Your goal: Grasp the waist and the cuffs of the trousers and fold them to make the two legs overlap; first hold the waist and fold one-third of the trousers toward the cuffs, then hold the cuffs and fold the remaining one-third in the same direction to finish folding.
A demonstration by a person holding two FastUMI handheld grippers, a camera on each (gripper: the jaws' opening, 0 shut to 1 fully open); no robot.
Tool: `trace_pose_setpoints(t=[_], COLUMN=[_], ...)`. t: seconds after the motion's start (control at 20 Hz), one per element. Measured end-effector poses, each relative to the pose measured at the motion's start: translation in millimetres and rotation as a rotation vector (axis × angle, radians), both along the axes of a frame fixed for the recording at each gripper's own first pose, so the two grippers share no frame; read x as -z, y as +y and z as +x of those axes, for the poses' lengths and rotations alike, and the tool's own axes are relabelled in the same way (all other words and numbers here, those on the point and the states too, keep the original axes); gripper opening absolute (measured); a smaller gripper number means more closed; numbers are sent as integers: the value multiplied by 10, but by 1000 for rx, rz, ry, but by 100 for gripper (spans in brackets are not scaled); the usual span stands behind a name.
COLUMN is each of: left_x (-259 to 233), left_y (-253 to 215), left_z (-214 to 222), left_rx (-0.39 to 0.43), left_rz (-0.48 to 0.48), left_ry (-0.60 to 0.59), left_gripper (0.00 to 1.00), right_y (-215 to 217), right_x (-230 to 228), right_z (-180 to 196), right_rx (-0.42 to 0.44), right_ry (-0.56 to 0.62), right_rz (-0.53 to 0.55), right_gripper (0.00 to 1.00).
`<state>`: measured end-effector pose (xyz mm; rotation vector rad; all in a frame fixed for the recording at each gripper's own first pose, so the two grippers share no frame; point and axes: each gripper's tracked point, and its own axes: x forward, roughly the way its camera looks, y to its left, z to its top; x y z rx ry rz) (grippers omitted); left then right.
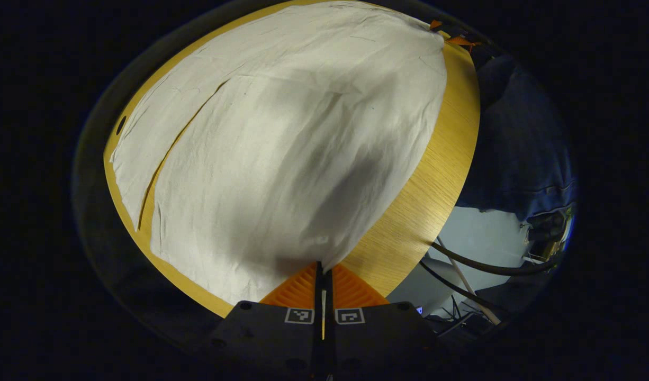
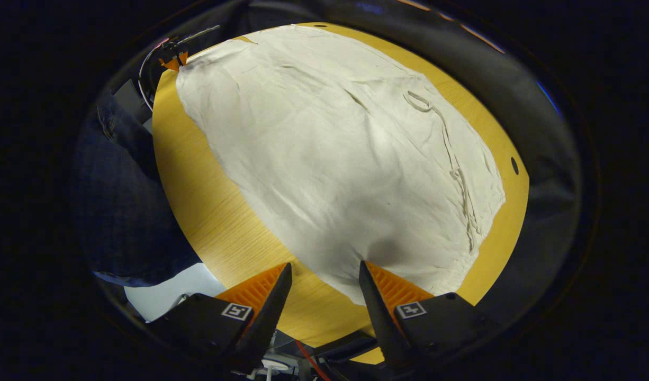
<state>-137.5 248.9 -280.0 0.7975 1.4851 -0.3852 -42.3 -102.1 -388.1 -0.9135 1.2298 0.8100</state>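
Pale cream trousers [image 1: 282,159] lie spread flat on a round wooden table [image 1: 425,201]. A narrow gap between the two legs runs along the left in the left gripper view. My left gripper [image 1: 321,267] is shut on the near cuff corner, which comes to a point between its fingers. In the right gripper view the trousers [image 2: 335,159] show their waist and drawstring [image 2: 462,185] on the right. My right gripper [image 2: 324,272] stands open, with the near waist corner lying between its fingers. Each view shows the other gripper far off at the opposite corner: the right gripper [image 1: 454,38] and the left gripper [image 2: 172,58].
A person in dark blue clothing [image 1: 515,132] stands at the table's side, also seen in the right gripper view [image 2: 118,201]. Cables [image 1: 483,267] hang past the table edge over a pale floor. A small hole [image 2: 514,165] sits near the table rim.
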Motion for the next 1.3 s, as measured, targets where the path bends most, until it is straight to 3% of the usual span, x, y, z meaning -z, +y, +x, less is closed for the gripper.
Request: trace_pose_setpoints(t=[0.05, 0.2, 0.25, 0.35, 0.45, 0.5, 0.65, 0.7, 0.8, 0.85, 0.9, 0.95, 1.1, 1.3], left_x=[-2, -5, -3, -2, 5, 5, 4, 6, 3, 7, 10, 8, -1, -112], left_y=[-2, -2, -3, -4, -7, -8, -8, -10, -11, -8, -10, -11, 0, 145], left_z=[-3, -2, -3, -2, -1, 1, -3, -2, -6, -4, -7, -9, -10, 139], left_rx=[-2, -6, -5, -7, -10, -11, -16, -19, -26, -25, -26, -31, -32, 31], left_rz=[2, 8, 10, 10, 8, 8, 2, 2, 2, 0, -2, -3, 6, 108], left_ry=[-1, -4, -4, -4, -4, -3, -2, -3, -11, -13, -12, -8, -5, -71], left_gripper=[0, 0, 0, 0, 0, 0, 0, 0, 0, 0, 0, 0, 0, 0], right_y=[-3, 6, -1, 5, 1, 1, 1, 7, -8, -6, -5, -5, 9, 99], right_x=[34, 67, 81, 79, 82, 81, 86, 62, 91, 71, 60, 64, 42, -127], right_z=[22, 5, 3, 12, 37, 67, 116, 127, 124, 128, 125, 129, 155, 219], right_rx=[6, -4, -3, 3, 19, 34, 73, 90, 107, 117, 124, 125, 126, 179], right_ry=[18, 58, 63, 70, 64, 59, 30, 20, 11, 7, 1, -9, -60, -114], right_rz=[-6, -19, -20, -18, -22, -29, -44, -51, -58, -61, -59, -57, -49, 19], right_gripper=[78, 77, 69, 71, 64, 57, 13, 18, 5, 7, 2, 7, 7, 0])
